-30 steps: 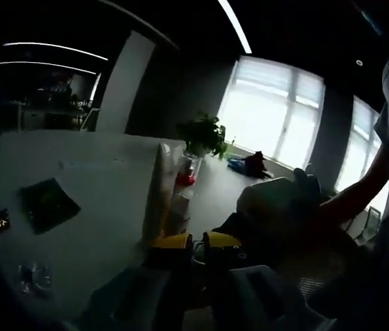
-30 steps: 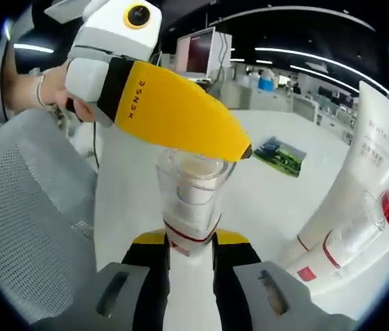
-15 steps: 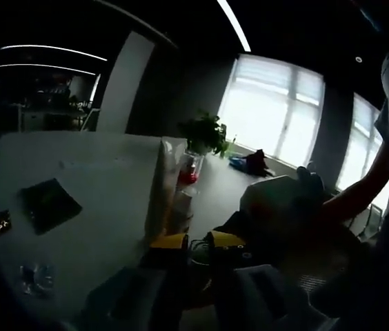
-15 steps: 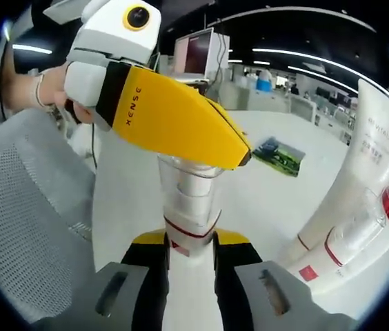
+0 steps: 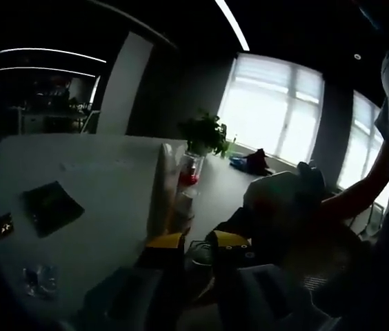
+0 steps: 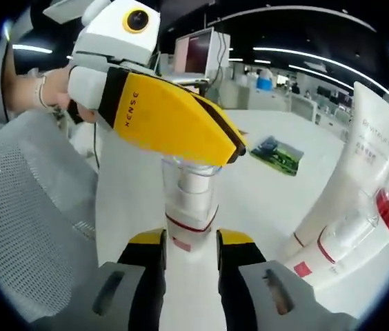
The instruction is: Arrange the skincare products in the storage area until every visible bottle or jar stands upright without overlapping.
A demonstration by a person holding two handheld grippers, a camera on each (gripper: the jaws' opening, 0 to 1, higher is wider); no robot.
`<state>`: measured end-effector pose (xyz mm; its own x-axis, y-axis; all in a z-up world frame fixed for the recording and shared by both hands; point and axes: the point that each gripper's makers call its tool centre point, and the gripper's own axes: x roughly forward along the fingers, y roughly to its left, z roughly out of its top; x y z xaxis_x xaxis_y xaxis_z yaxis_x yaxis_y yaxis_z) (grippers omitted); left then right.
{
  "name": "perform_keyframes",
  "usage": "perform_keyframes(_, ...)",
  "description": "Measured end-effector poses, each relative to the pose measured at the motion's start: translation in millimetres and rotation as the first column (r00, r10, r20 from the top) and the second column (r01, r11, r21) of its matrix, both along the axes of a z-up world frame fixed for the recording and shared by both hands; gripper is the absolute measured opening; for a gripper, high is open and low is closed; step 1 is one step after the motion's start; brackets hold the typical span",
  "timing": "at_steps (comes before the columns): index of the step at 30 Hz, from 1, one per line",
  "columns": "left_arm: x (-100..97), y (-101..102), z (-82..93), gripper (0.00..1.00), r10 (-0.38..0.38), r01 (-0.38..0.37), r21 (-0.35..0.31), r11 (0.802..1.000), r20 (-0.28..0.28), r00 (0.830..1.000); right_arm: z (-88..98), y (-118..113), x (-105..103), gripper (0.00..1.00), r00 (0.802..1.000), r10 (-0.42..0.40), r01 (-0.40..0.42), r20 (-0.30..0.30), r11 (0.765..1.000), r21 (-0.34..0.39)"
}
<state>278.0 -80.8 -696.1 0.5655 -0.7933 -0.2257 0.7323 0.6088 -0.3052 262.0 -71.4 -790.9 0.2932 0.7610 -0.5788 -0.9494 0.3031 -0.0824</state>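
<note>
Standing upright between the right gripper's (image 6: 190, 256) yellow-tipped jaws, a white bottle (image 6: 190, 238) with a red band and a clear cap (image 6: 191, 181) is pinched at its lower body, above the white table (image 6: 263, 200). At the cap's top sits the yellow nose of the left gripper (image 6: 236, 147), which reaches in from the upper left, held by a person's hand (image 6: 55, 89); its tips look pressed on the cap, though the exact contact is hard to make out. To the right on the table lean tall white tubes (image 6: 356, 186) and a capped bottle with a red band (image 6: 360, 231), close together. Further back lies a dark green packet (image 6: 277, 153). A grey mesh chair back (image 6: 22, 227) sits at the left.

The left gripper view is dark: the left gripper (image 5: 193, 249) has its yellow tips close on either side of the clear cap (image 5: 199, 252), with the right gripper (image 5: 284, 207) and a person's arm (image 5: 356, 193) just right of it. The tall tubes (image 5: 163, 183) stand ahead on the table (image 5: 98, 186), the dark packet (image 5: 50, 205) to the left, a potted plant (image 5: 203, 134) and bright windows (image 5: 277, 117) behind
</note>
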Motion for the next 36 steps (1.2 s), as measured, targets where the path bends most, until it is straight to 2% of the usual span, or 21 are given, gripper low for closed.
perform_keyframes(8,-0.8,20.8,11.3,0.11,0.025,-0.025,0.025,0.999,0.019,1.0,13.3,-13.1,-3.1,0.28,1.0,-0.002,0.002,0.003,1.0,0.0)
perform_keyframes(10,-3.2,30.5,7.8,0.12,0.019,-0.021,0.067,0.998,0.03,0.999,15.9,-16.9,-4.4,0.27,1.0,-0.004,0.004,0.001,1.0,0.002)
perform_keyframes(12,-10.1,37.6,-1.6,0.12,-0.006,0.004,0.128,0.992,0.015,1.0,15.7,-20.4,-6.2,0.26,1.0,-0.007,0.007,0.0,1.0,-0.008)
perform_keyframes(15,-15.2,46.1,-13.3,0.14,-0.02,0.013,0.218,0.976,0.03,0.999,13.9,-23.3,-6.7,0.26,1.0,-0.01,0.01,-0.006,1.0,-0.016)
perform_keyframes(16,-17.2,46.5,-16.6,0.14,-0.021,0.017,0.226,0.974,0.017,1.0,13.6,-23.7,-6.7,0.26,1.0,-0.011,0.011,-0.005,1.0,-0.019)
perform_keyframes(18,-23.9,43.4,-25.1,0.16,-0.042,0.047,0.238,0.97,-0.025,0.999,13.6,-23.2,-6.9,0.25,1.0,-0.007,0.007,-0.001,1.0,-0.027)
perform_keyframes(24,-36.6,32.2,-46.5,0.21,-0.096,0.115,0.321,0.94,-0.074,0.993,16.1,-17.5,-7.2,0.25,1.0,0.013,-0.013,0.007,1.0,-0.027)
perform_keyframes(28,-56.9,20.9,-55.4,0.21,-0.201,0.248,0.331,0.91,-0.171,0.965,15.6,-16.0,-5.4,0.25,1.0,0.022,-0.021,0.011,0.999,-0.028)
perform_keyframes(32,-53.5,9.8,-58.2,0.25,-0.188,0.235,0.338,0.911,-0.164,0.968,15.5,-16.0,-4.8,0.24,0.999,0.032,-0.032,0.016,0.999,-0.034)
perform_keyframes(34,-50.6,4.2,-55.4,0.27,-0.165,0.217,0.282,0.935,-0.197,0.966,15.8,-15.8,-4.6,0.23,0.999,0.033,-0.032,0.019,0.999,-0.033)
perform_keyframes(36,-49.1,2.4,-55.4,0.28,-0.169,0.221,0.282,0.934,-0.197,0.966,15.6,-15.4,-5.0,0.23,0.999,0.036,-0.035,0.018,0.999,-0.031)
